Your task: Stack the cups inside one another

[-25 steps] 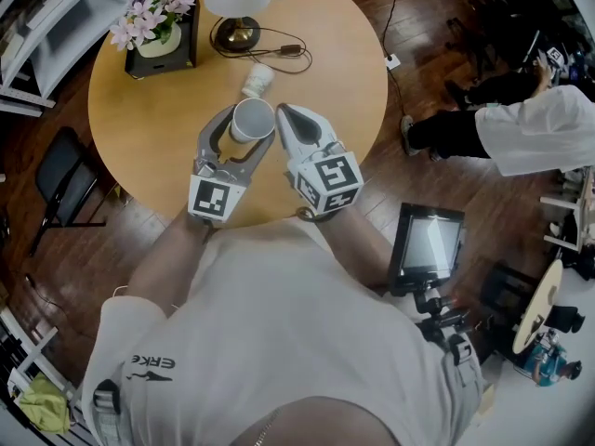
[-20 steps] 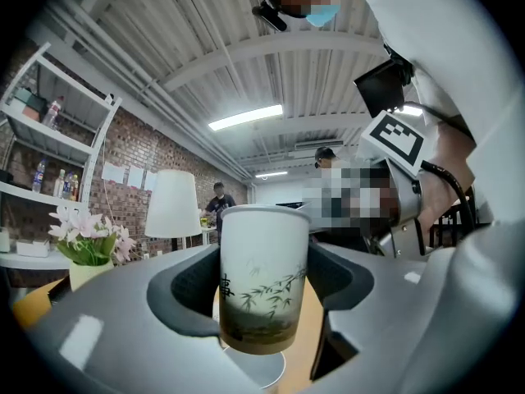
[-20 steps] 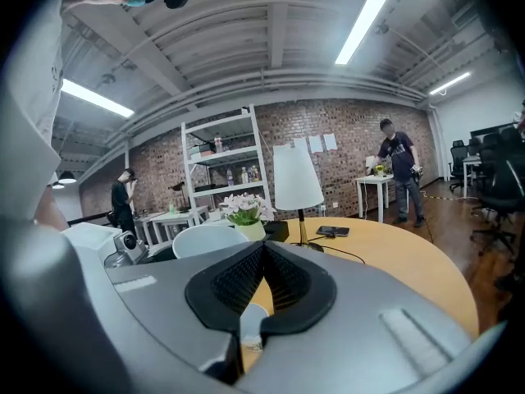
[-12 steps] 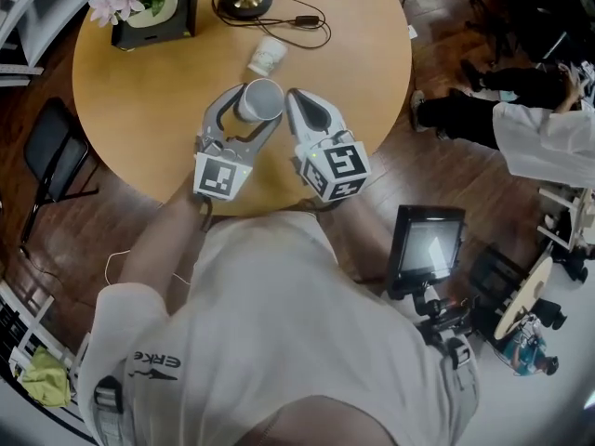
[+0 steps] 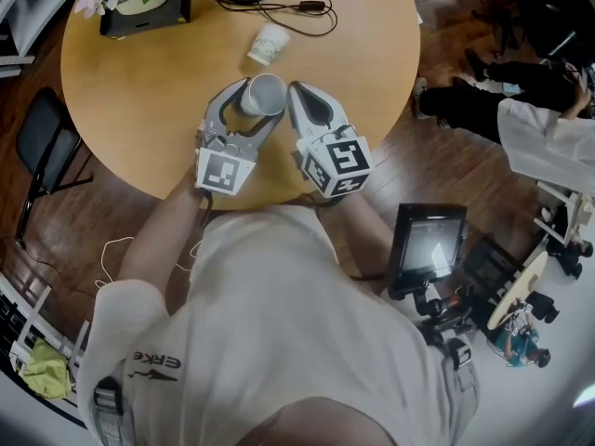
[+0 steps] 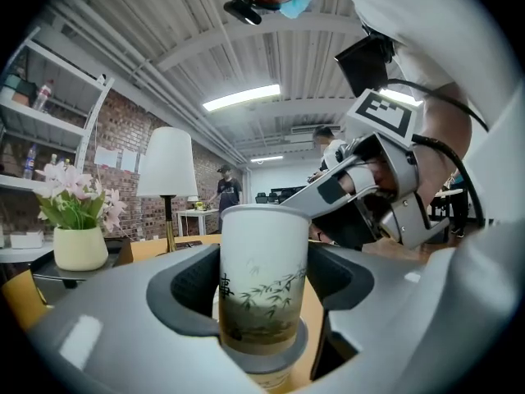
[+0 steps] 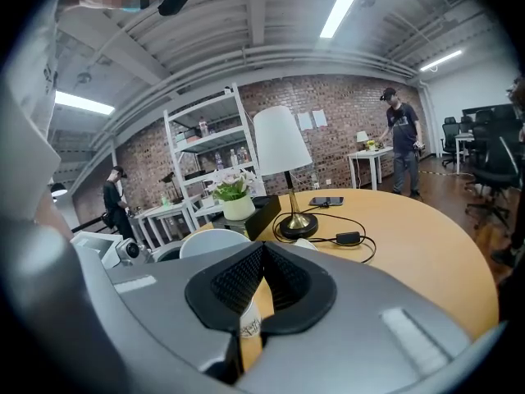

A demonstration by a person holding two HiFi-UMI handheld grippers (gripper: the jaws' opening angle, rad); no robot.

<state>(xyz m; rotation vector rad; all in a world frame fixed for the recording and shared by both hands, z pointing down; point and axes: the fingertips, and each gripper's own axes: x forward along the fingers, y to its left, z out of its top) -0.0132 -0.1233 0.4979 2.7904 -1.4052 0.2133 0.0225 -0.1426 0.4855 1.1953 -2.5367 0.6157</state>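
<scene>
Cup (image 6: pixel 262 277), white paper with a bamboo print, stands upright in the left gripper (image 5: pixel 253 103), whose wide-set jaws clasp its sides over the round wooden table (image 5: pixel 139 110). The right gripper (image 5: pixel 299 96), jaws closed and empty, sits just beside it. Farther off, a second cup (image 5: pixel 269 45) lies on its side near a lamp (image 7: pixel 283 142); brick walls stand behind.

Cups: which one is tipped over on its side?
The cup by the black cable, lying alone on the table. The other cup stands upright, held in the left tongs.
</scene>
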